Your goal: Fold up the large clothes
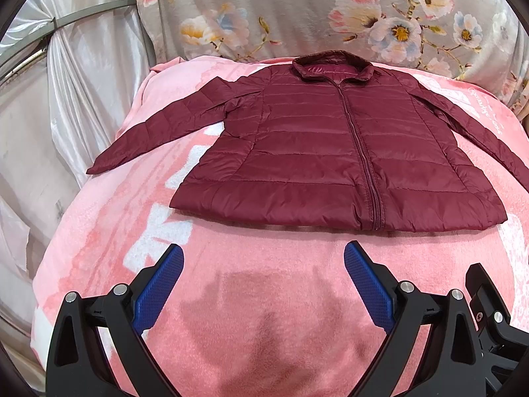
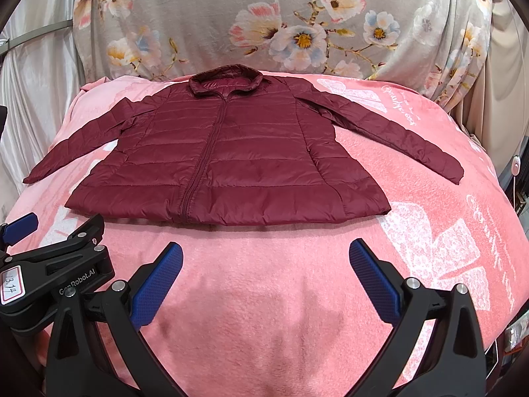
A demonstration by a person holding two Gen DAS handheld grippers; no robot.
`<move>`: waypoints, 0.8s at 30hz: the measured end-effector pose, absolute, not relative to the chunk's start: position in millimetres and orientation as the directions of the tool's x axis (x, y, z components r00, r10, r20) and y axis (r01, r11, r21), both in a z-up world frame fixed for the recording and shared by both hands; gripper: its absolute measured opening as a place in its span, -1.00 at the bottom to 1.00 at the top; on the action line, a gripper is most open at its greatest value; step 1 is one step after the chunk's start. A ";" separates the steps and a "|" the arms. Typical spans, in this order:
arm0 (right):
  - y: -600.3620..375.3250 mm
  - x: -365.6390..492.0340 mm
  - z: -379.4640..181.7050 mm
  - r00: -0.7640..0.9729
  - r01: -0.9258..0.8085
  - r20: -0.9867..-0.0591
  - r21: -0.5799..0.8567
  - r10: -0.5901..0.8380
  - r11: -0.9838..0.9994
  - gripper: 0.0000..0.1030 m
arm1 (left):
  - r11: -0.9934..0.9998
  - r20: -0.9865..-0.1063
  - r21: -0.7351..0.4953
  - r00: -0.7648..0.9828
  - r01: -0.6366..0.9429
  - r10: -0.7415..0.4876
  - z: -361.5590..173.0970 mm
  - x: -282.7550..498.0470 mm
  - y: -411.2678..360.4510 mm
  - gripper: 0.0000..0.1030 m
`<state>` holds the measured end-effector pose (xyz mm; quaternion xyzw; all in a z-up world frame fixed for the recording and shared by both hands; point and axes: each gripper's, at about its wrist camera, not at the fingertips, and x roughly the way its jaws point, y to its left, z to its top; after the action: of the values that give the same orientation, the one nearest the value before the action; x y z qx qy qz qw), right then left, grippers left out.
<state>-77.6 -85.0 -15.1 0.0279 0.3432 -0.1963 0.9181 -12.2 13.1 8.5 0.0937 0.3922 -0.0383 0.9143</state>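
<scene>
A maroon puffer jacket (image 1: 334, 152) lies flat, zipped, sleeves spread, on a pink blanket (image 1: 264, 314) covering the bed, collar at the far side. Behind it hangs a floral sheet (image 1: 297, 10); silvery curtain (image 1: 66, 82) on the left. The left gripper (image 1: 263, 258) and right gripper (image 2: 266, 258) hover near the hem, fingers released, holding nothing.

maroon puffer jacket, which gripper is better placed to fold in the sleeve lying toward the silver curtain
Left. The open left gripper faces the maroon quilted puffer jacket's curtain-side sleeve; the open right gripper sits farther across.
</scene>
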 end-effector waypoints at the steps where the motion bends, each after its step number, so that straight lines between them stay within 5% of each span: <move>1: -84.9 -77.6 -14.9 0.687 0.380 -0.641 -0.084 -0.342 0.921 0.91 | 0.980 -0.724 0.141 0.689 0.144 0.003 8.7 -12.6 13.6 0.84; 24: -83.5 -79.5 -16.2 0.686 0.381 -0.643 -0.082 -0.341 0.921 0.91 | 0.980 -0.726 0.140 0.687 0.142 0.004 9.4 -13.5 17.5 0.83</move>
<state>-79.5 -83.5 -16.2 0.0291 0.3440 -0.1966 0.9177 -13.5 17.5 9.4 0.0927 0.3935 -0.0376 0.9139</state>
